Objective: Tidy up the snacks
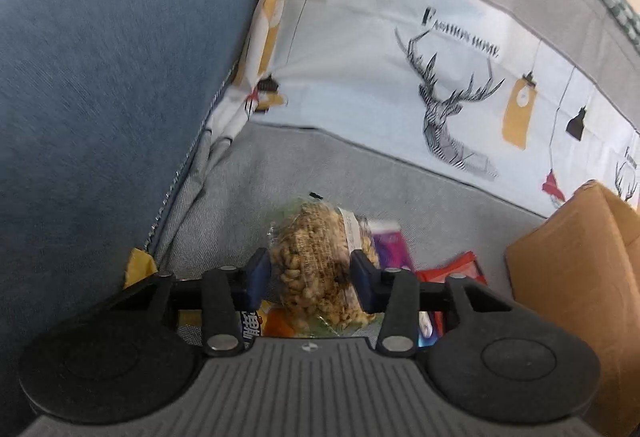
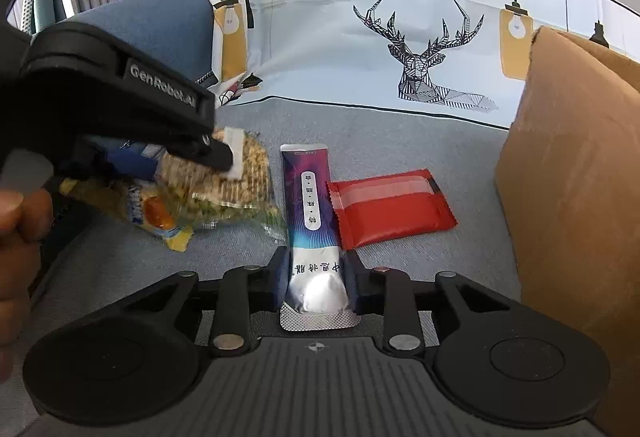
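My left gripper [image 1: 310,269] is shut on a clear bag of puffed-grain snack [image 1: 316,261] and holds it over the grey sofa seat. From the right wrist view the left gripper [image 2: 224,157] shows at the left, clamped on the same bag [image 2: 240,177]. My right gripper [image 2: 316,273] is shut on the silver end of a purple stick pouch [image 2: 314,213] that lies on the seat. A red packet [image 2: 388,209] lies just right of the pouch. A yellow and orange packet [image 2: 156,217] lies under the grain bag.
An open cardboard box [image 2: 568,197] stands at the right, also in the left wrist view [image 1: 576,277]. A deer-print cushion [image 2: 420,49] backs the seat. A blue cushion [image 1: 100,97] fills the left. The person's hand [image 2: 16,237] is at the far left.
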